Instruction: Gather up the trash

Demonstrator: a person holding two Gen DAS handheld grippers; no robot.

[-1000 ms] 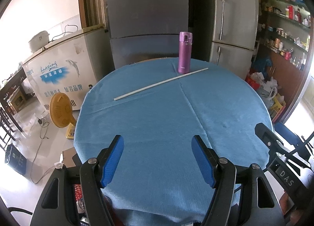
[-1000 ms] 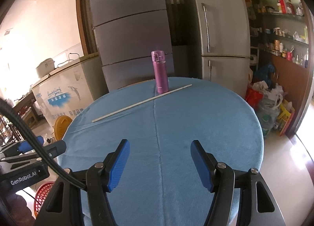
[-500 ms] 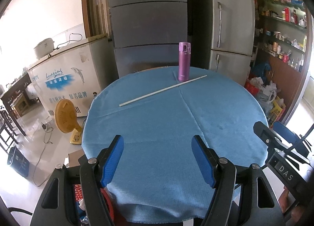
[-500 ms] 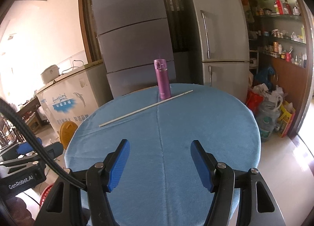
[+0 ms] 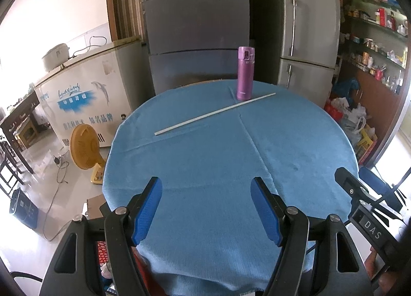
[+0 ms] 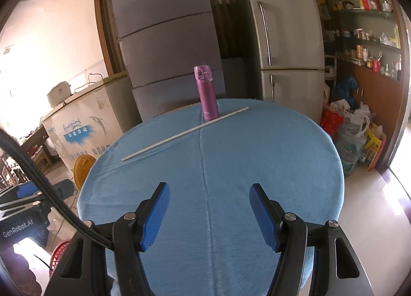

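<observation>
both tongs, left and right, hang released and empty. the long thin white stick lies far across the round blue-clothed surface, touching the tall purple flask. a careless grab could tip it.

tablecloth: matt blue woven cloth | flask: smooth satin purple | fridge: brushed grey metal

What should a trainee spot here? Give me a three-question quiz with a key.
1. True or false: the purple bottle lies on its side.
2. What long thin thing lies in front of the bottle on the blue tablecloth?
3. The left gripper is: A) holding the bottle, B) open and empty, C) clamped on the cloth.

Key: 1 false, it stands upright. 2 a white rod. 3 B.
</observation>
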